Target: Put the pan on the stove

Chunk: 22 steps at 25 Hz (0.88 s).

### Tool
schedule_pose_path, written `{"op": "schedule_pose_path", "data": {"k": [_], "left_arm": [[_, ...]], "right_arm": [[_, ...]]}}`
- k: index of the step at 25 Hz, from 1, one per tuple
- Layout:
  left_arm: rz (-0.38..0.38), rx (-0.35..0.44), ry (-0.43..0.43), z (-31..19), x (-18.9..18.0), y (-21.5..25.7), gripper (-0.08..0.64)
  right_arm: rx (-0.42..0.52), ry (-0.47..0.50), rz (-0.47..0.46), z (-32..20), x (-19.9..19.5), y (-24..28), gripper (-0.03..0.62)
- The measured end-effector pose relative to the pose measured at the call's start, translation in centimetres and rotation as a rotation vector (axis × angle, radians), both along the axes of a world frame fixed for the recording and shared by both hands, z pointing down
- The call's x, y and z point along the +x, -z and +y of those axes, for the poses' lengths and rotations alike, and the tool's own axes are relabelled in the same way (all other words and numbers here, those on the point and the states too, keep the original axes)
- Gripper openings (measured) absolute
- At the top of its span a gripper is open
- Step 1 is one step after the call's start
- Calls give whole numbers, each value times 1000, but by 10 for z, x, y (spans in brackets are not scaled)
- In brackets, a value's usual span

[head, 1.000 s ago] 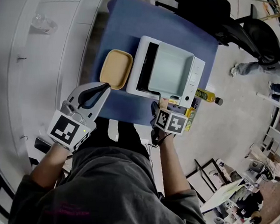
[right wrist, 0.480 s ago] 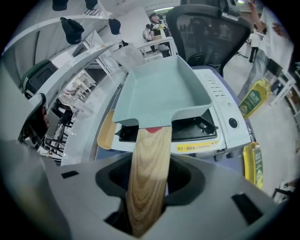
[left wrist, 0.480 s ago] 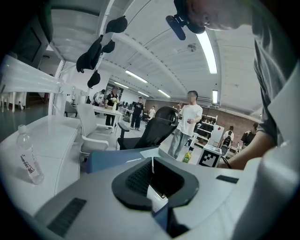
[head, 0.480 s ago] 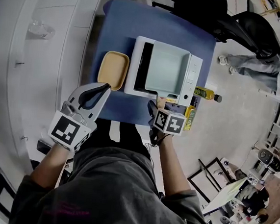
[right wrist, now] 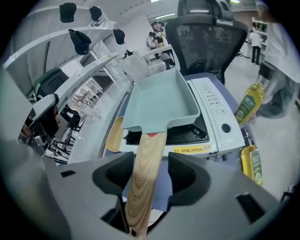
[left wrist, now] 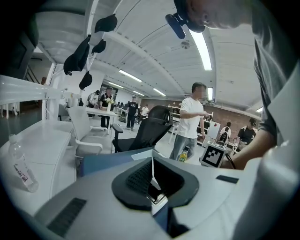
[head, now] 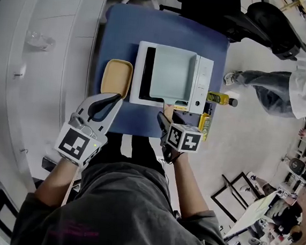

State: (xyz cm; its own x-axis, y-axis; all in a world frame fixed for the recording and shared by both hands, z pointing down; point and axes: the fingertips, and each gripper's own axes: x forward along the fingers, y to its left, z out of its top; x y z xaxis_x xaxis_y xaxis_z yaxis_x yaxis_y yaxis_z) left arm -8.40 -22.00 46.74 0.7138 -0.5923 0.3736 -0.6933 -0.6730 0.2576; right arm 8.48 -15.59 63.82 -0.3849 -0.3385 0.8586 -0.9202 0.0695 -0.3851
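A pale green square pan sits on the white stove on the blue table. In the right gripper view the pan rests on the stove, and its wooden handle points back between my jaws. My right gripper is at the stove's front edge. Its jaws are opening, and a gap shows beside the handle. My left gripper hovers over the table's near left corner, shut and empty.
A yellow tray lies left of the stove. Two oil bottles stand at its right. A black office chair is beyond the table, and a person stands to the right. The white counter at left holds a plastic bottle.
The right gripper has stayed at the pan handle while the pan sits still on the stove. The person at the right has walked closer. The left gripper has barely moved.
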Motion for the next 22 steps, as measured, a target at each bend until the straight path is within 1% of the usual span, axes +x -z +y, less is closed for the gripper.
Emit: {"op": "schedule_pose_path", "data": {"k": [7, 10, 16, 22], "left_arm": [[-11, 15, -13, 5, 23, 11, 11], [-27, 31, -28, 8, 32, 18, 11], [-44, 66, -43, 11, 48, 33, 11], [-56, 91, -50, 14, 61, 47, 11]], "right_arm": [[63, -1, -35, 4, 8, 24, 215], [105, -8, -54, 3, 14, 38, 215], [246, -4, -79, -11, 24, 75, 215], [380, 29, -112, -20, 30, 113, 210]]}}
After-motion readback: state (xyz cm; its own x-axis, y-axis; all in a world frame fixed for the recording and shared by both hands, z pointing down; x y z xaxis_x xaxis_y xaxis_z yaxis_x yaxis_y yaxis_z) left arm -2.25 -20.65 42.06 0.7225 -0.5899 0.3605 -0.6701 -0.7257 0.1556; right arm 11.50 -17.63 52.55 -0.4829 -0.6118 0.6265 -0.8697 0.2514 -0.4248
